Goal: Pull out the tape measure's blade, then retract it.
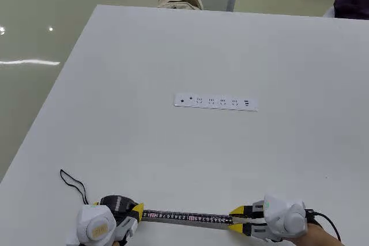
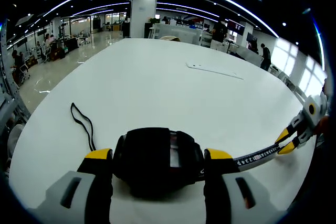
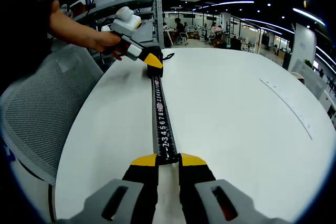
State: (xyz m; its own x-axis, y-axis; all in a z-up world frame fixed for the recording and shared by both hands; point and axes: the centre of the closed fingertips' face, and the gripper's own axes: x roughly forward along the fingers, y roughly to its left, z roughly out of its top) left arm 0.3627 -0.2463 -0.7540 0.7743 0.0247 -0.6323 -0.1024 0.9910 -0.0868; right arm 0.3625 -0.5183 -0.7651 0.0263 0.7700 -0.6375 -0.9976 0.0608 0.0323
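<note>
Two firm holds, judged from the gripper views. Clamped the case (image 2: 157, 163) between the fingers of the left gripper (image 1: 134, 214), drawn in snug against both flanks, with the strap (image 2: 84, 124) looped just outside the left finger. Pinched the end of the blade (image 3: 160, 124) between the fingers of the right gripper (image 3: 168, 159), narrowed almost to touching. Laid the blade flat on the table (image 1: 230, 44), straight from between the right fingers to the case mouth beside the left ones; pulled out, then, and not yet retracted. Reckoned the thin pinch the likeliest failure: smooth steel under spring tension, apt to slide out from between the right fingers on any further tug or tilt and whip back toward the left fingers. Feared likewise a kink from lifting or rolling the right fingers off the blade's line, and a skewed case from easing the left fingers too soon. Read black numerals 2 through about 8 running away from the right fingertips, with red marks farther along, too small to make out. Found no brand legible on the case, nor any writing on the power strip (image 1: 215, 101) well beyond both sets of fingers.
</note>
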